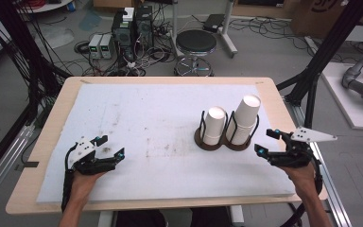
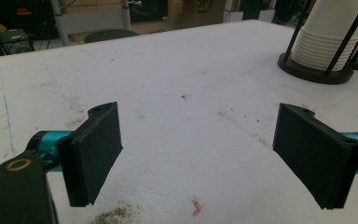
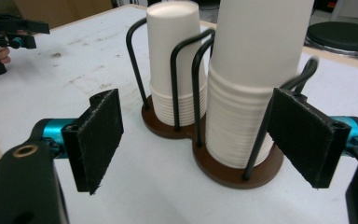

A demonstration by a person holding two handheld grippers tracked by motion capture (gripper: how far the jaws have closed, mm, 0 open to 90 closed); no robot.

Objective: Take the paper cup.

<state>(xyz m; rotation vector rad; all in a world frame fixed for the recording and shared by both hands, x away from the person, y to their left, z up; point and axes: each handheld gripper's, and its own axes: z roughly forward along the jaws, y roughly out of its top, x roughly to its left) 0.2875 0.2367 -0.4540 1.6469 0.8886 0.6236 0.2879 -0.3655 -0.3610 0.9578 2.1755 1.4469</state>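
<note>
Nothing pulled yet: right gripper (image 1: 267, 142) gapes empty beside the taller paper-cup stack (image 1: 244, 119), left gripper (image 1: 109, 146) waits wide, empty.

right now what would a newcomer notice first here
Two stacks of white paper cups stand upside down in a dark wire holder on the right of the white mat. The right tongs hover open beside them; the left tongs rest open at the near left.
</note>
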